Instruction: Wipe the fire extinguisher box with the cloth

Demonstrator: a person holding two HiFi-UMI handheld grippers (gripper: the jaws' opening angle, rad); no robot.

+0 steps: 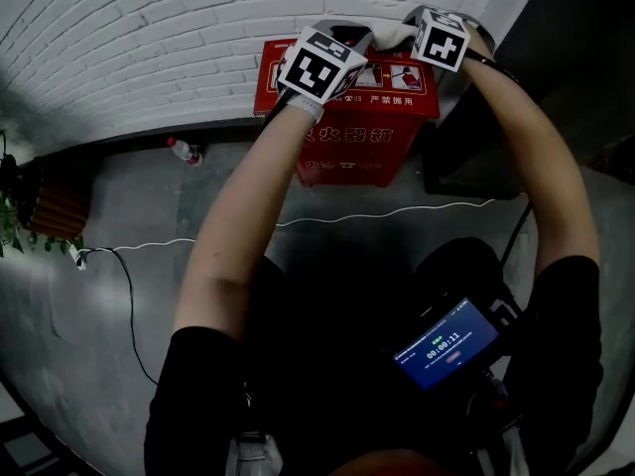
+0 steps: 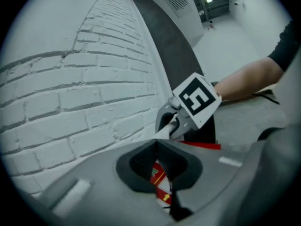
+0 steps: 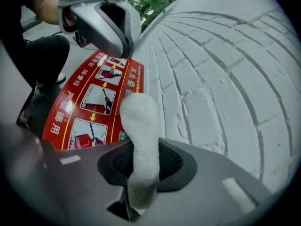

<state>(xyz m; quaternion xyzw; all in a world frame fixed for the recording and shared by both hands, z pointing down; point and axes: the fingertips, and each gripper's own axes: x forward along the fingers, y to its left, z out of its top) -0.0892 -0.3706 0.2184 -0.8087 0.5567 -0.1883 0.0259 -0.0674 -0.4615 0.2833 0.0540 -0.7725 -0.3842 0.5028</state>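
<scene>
The red fire extinguisher box (image 1: 347, 147) stands on the floor against a white brick wall (image 1: 149, 38). Both grippers hover over its top panel of printed pictures (image 3: 89, 102). My right gripper (image 1: 415, 30) is shut on a white fluffy cloth (image 3: 141, 126), which sticks out past the jaws over the back edge of the top, close to the wall. My left gripper (image 1: 359, 40) is just left of it, jaws together with nothing seen between them. In the left gripper view the right gripper (image 2: 171, 124) and a strip of cloth (image 2: 162, 133) lie straight ahead, with red box (image 2: 157, 175) below.
A plastic bottle (image 1: 184, 150) lies by the wall left of the box. A white cable (image 1: 327, 218) runs across the grey floor in front of it. A potted plant (image 1: 15, 231) is at far left. A dark panel (image 1: 556, 48) rises right of the box. A lit screen (image 1: 446, 345) hangs at my chest.
</scene>
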